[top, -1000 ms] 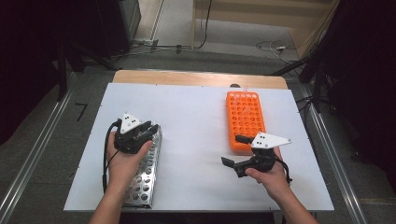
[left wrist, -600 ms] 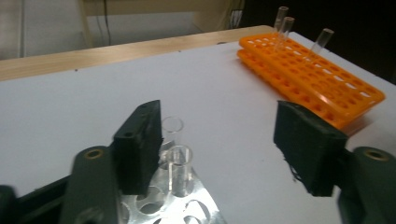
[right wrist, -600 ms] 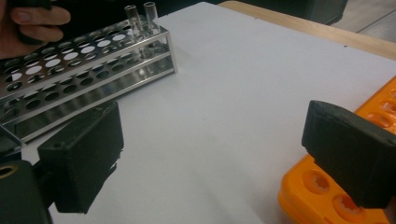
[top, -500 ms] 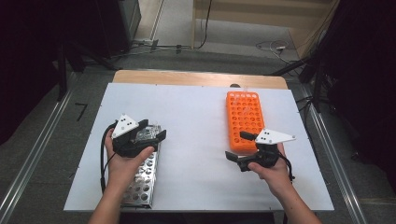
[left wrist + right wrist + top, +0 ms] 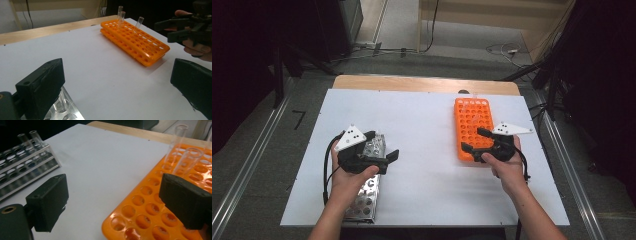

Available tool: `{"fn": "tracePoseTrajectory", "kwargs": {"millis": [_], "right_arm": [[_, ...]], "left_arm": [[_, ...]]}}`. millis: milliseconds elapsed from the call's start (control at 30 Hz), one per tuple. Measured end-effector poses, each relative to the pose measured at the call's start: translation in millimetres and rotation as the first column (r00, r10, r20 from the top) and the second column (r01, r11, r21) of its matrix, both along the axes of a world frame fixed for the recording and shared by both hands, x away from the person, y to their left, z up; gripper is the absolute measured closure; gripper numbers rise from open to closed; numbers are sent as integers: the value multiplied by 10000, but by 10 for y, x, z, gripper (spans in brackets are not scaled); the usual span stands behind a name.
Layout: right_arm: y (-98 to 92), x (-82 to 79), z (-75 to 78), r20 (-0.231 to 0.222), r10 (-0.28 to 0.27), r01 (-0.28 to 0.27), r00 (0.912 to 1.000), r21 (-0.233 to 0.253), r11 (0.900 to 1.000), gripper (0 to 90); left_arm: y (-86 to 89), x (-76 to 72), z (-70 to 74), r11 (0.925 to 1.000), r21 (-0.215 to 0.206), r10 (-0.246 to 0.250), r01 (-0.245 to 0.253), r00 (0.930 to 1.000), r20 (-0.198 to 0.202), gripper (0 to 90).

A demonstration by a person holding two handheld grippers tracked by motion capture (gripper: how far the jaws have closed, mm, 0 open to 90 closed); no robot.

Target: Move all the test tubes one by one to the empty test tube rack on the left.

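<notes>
My left gripper [image 5: 384,146] now points right across the white table [image 5: 422,125], toward the orange rack [image 5: 472,127], where a second ago it sat turned over the top end of the metal rack [image 5: 364,192]. My right gripper [image 5: 472,140] is closer to the orange rack than before, its spread jaws now over the rack's near end, with the glass tubes [image 5: 186,160] just ahead of them.

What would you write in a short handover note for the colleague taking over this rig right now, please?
Left gripper: open, empty, above the metal rack.
Right gripper: open, empty, over the near end of the orange rack.
Three clear tubes stand at the orange rack's far end; two tubes stand in the metal rack.
Nothing is gripped; any tube transfer between racks remains, probably starting with the right gripper.
</notes>
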State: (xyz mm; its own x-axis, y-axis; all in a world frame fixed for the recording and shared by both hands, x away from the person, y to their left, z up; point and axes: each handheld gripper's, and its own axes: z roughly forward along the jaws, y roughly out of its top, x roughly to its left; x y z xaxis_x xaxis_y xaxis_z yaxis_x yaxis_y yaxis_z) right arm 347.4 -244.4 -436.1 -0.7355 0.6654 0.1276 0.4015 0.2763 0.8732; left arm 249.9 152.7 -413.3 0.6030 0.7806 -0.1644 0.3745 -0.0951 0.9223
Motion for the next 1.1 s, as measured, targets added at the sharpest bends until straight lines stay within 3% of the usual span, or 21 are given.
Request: {"fn": "tracePoseTrajectory", "kwargs": {"millis": [233,433,567,733,867,1000,1100], "right_arm": [[-12,256,4,-168,-1116,1111,9936,-282,9934,160],[-54,464,-70,-675,-1878,1852,9799,-436,9817,202],[-33,569,-131,-973,-2169,2098,9713,-784,9746,217],[4,658,-170,-1262,-2708,2568,9543,-1171,9594,337],[29,691,-195,-1345,-2763,2602,9516,-1259,9573,396],[81,715,-197,-1238,-2656,2469,9561,-1480,9577,464],[124,733,-199,-1164,-2763,2540,9540,-1758,9511,514]], "left_arm": [[-6,-4,3,10000,35,-5,6,10000,-60,0],[3,1,3,10000,-8,18,-18,10000,-78,0],[9,5,5,10000,-13,39,-39,9999,-109,0],[6,7,11,10000,-36,66,-67,9999,-92,0],[2,7,10,10000,-26,59,-60,9999,-104,0],[-10,8,7,10000,-11,28,-28,9999,-125,0],[-16,7,9,10000,4,11,-11,9999,-111,0]]}}
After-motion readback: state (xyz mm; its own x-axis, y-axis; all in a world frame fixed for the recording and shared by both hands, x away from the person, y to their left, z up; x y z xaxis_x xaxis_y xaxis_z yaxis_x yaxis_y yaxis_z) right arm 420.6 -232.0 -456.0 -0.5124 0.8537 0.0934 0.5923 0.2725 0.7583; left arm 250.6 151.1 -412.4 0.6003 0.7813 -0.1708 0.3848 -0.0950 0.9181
